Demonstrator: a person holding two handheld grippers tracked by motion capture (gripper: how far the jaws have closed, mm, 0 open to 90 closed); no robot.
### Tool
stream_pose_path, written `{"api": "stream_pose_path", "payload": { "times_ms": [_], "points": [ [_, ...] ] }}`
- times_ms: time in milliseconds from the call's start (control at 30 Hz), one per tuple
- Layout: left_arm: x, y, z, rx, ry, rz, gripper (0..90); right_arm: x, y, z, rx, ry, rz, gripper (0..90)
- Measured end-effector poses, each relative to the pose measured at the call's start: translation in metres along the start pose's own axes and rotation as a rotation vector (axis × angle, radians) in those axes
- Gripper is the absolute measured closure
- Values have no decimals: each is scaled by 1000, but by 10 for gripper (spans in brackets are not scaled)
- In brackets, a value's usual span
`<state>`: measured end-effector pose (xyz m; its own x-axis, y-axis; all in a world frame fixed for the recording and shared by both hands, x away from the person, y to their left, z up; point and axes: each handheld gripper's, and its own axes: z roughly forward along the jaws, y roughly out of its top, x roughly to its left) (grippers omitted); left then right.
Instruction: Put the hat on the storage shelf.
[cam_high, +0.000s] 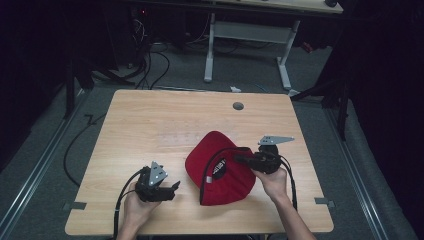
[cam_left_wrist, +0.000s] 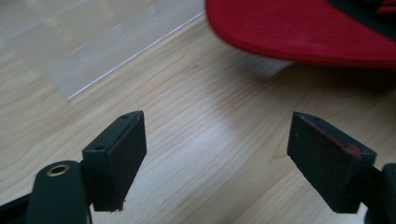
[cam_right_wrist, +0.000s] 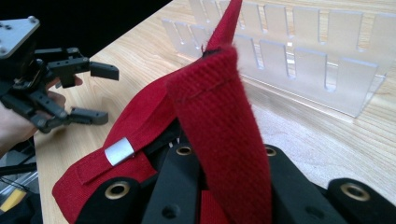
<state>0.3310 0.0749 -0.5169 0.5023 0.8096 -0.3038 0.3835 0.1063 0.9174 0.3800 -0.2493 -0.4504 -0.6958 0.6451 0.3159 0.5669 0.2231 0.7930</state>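
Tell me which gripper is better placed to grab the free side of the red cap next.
Left, probably. The left gripper is open and empty, beside the red fabric baseball cap on the wooden table. The right gripper is already shut on the cap's red strap.

A light wooden table (cam_high: 150, 130) is standing on a grey carpeted floor (cam_high: 45, 165), with a round grey grommet (cam_high: 238, 106) sitting near its far edge. Metal rails (cam_high: 35, 172) are running along the floor on both sides of the table. Beyond it, a second desk on white legs (cam_high: 209, 50) is standing against the dark back of the room, and black cables (cam_high: 150, 65) are trailing across the floor. Darkness is swallowing the surrounding walls, while light is falling mostly on the tabletop
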Motion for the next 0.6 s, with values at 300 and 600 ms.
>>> {"api": "stream_pose_path", "payload": {
  "times_ms": [300, 600],
  "points": [
    [-22, -4, 11, 20, -36, 59, 174, -2, 3, -4, -10, 10, 46, 861],
    [-31, -8, 20, 30, -45, 73, 156, 2, 12, -2, -16, 22, 64, 861]
  ]
}}
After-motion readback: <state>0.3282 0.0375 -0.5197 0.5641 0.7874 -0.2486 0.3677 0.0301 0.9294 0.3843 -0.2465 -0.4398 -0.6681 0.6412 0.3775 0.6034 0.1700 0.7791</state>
